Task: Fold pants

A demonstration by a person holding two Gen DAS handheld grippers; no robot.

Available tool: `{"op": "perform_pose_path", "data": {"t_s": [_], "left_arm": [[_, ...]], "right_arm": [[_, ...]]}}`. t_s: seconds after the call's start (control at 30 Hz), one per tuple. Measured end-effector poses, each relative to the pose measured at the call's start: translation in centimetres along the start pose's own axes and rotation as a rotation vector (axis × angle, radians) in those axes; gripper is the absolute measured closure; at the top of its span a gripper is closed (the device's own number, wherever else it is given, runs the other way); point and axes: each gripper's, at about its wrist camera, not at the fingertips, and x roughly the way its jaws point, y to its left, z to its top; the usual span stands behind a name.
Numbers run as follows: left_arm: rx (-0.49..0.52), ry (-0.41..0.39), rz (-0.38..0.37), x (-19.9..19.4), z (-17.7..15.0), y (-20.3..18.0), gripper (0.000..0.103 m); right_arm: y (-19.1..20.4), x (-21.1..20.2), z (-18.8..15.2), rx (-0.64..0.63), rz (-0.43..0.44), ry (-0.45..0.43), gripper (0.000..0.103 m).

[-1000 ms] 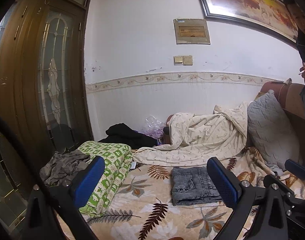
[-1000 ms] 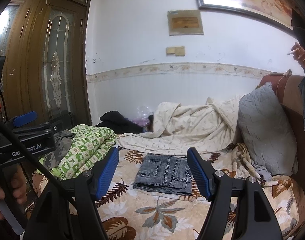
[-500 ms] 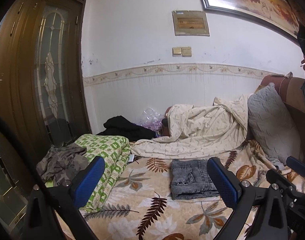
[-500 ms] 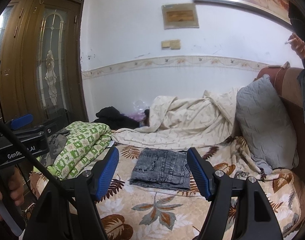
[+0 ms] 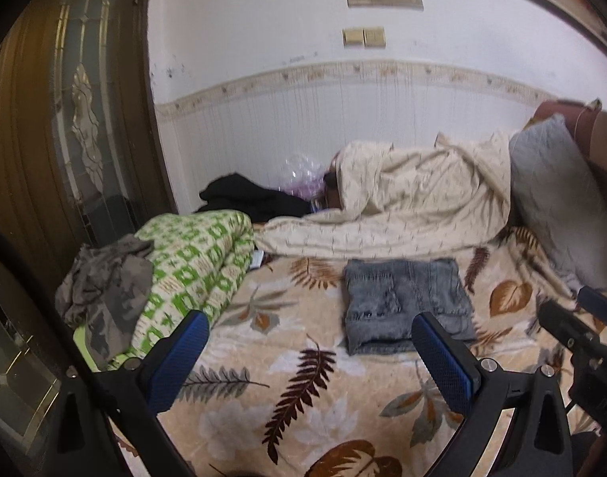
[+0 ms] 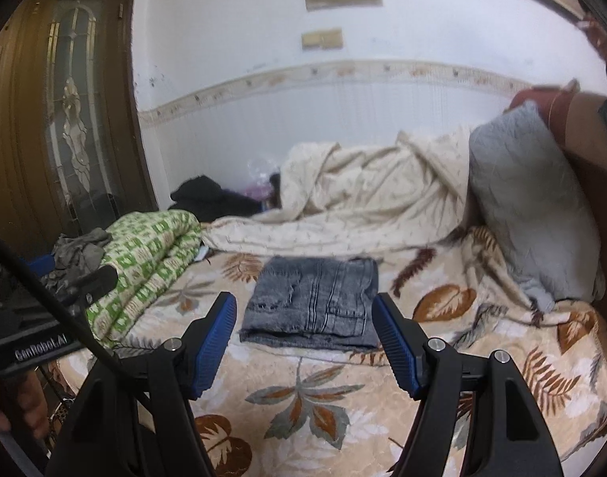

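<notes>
Pants folded on the bed, both tools apart

Pants (image 6: 315,298) lie folded flat on the leaf-print bedspread (image 6: 303,393) — bare cover runs all along their near edge. The right tool (image 6: 305,342) hangs just short of that edge, jaws apart and holding nothing, tilted downward. The left tool (image 5: 309,357) hovers over the spread left of the pants (image 5: 407,302), jaws wide, holding nothing. A green quilt (image 5: 192,266) crowds the left side; farther back a cream blanket (image 5: 403,214) borders the far edge — a grey pillow (image 6: 530,202) stands at right.

Green quilt (image 5: 192,262), cream blanket (image 5: 415,206), grey pillow (image 5: 558,198)
</notes>
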Motion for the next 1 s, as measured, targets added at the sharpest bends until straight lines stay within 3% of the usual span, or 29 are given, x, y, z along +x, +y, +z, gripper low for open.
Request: {"op": "perform_pose_path", "data": {"t_s": [0.27,1.0], "left_arm": [[-0.003,0.031,0.01,2.6,0.0,-0.5,0.0],[0.0,0.038,0.006,3.4,0.0,-0.4,0.0]], "right_arm": [[-1.2,3.0,0.0,0.036,0.012,0.046,0.032],[-0.6,3.9,0.5,0.025,0.02,0.049,0.032]]}}
